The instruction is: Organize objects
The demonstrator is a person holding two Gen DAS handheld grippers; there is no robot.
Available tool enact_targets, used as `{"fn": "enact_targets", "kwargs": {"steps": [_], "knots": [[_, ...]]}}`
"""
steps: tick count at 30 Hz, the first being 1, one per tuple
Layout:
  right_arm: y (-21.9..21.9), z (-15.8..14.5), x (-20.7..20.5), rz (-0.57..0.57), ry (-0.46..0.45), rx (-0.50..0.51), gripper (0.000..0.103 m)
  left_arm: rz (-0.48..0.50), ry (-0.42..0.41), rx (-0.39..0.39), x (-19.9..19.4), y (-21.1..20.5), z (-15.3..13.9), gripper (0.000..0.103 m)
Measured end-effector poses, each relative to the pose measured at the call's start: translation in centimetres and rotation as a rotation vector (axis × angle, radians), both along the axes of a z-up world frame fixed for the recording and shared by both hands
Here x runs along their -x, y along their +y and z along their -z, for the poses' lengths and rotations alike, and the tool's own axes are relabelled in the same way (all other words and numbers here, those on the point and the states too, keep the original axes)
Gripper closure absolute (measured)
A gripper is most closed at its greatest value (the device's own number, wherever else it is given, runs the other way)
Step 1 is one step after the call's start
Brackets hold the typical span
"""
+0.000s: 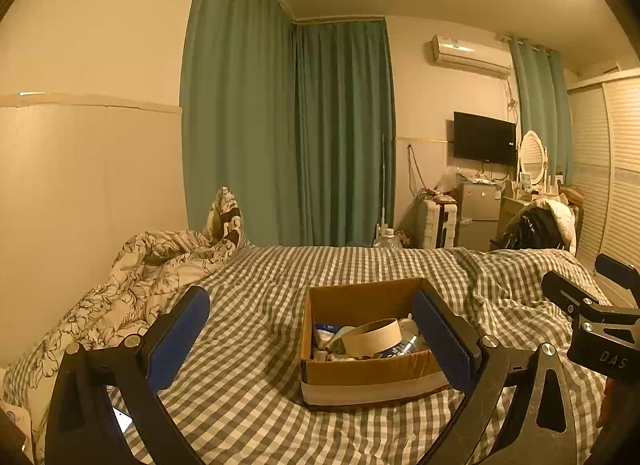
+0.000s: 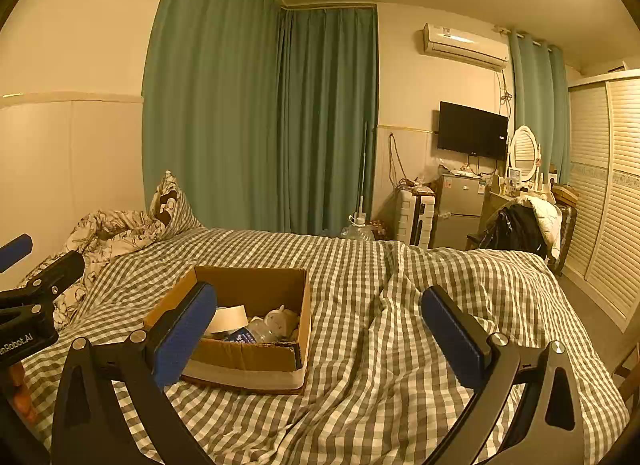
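An open cardboard box (image 1: pixel 372 375) sits on the checked bedspread; it also shows in the right wrist view (image 2: pixel 256 357). Inside lie a brown tape roll (image 1: pixel 372 335), a plastic water bottle (image 2: pixel 256 333), a small white toy figure (image 2: pixel 280 319) and other small items. My left gripper (image 1: pixel 312 329) is open and empty, held above the bed with the box between its fingers in view. My right gripper (image 2: pixel 320 327) is open and empty, to the right of the box. The right gripper's body (image 1: pixel 600 317) shows at the left wrist view's right edge.
The grey-and-white checked bedspread (image 2: pixel 400 345) is rumpled to the right of the box. A floral quilt and pillow (image 1: pixel 160 265) lie at the bed's left. Beyond the bed stand green curtains, a small fridge (image 2: pixel 460 213), a suitcase, a wall TV and a wardrobe.
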State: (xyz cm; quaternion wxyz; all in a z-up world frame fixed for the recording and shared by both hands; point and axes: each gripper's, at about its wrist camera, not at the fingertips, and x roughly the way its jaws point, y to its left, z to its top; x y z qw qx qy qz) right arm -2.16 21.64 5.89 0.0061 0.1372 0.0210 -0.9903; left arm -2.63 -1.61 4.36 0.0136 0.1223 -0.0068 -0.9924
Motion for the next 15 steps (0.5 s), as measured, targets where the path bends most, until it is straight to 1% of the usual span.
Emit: {"fn": "enact_targets", "kwargs": {"steps": [13, 15], "knots": [[-0.10, 0.22, 0.02, -0.003, -0.011, 0.000, 0.000, 0.007, -0.011, 0.007, -0.04, 0.30, 0.08, 0.000], [-0.20, 0.29, 0.04, -0.004, -0.013, -0.002, 0.000, 0.023, -0.015, 0.008, 0.03, 0.39, -0.04, 0.000]]}}
